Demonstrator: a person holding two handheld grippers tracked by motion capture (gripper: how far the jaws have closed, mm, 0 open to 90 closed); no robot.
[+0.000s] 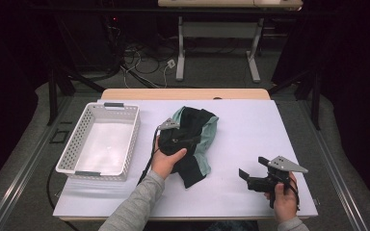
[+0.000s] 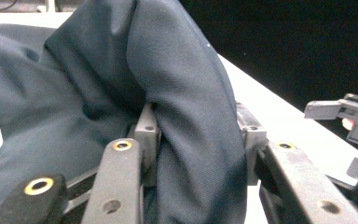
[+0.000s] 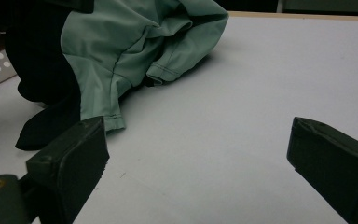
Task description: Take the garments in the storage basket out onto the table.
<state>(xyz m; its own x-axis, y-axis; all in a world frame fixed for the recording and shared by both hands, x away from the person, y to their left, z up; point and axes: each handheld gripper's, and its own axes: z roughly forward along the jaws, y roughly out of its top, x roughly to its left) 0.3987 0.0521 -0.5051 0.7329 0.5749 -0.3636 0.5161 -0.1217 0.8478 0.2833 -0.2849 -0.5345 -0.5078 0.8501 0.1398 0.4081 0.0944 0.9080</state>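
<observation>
A crumpled garment (image 1: 195, 139) lies near the middle of the white table (image 1: 250, 130), just right of a white plastic basket (image 1: 101, 139). The cloth is soft and bunched into rounded folds: dark navy, almost black, with pale green panels along its right edge and top. In the right gripper view the green part (image 3: 121, 51) looks smooth and slightly shiny, with stitched hems and a cuff-like rolled edge, while the dark part spreads flat toward the table's near side.

The left gripper (image 1: 173, 137) rests on the garment, held by the person's left hand (image 1: 166, 161) in a grey knit sleeve. In the left gripper view its two black jaws, flat bars with brass-ringed holes and grey blocks at the tips, are clamped on a thick upright fold of the dark cloth (image 2: 186, 121), whose fine woven twill texture is plain up close. The fold bulges above the jaws and fills the space between them.

The right gripper (image 1: 250, 168) sits well apart from the garment, near the table's front right corner, held in the right hand (image 1: 284, 199). It carries a grey three-cornered plate on top. Its jaws stand wide apart with nothing between them; in the right gripper view their blunt, matte black rubbery pads (image 3: 74, 158) hover just over the bare tabletop.

The basket is rectangular, with walls pierced by rows of small holes and grey handles at its short ends.
</observation>
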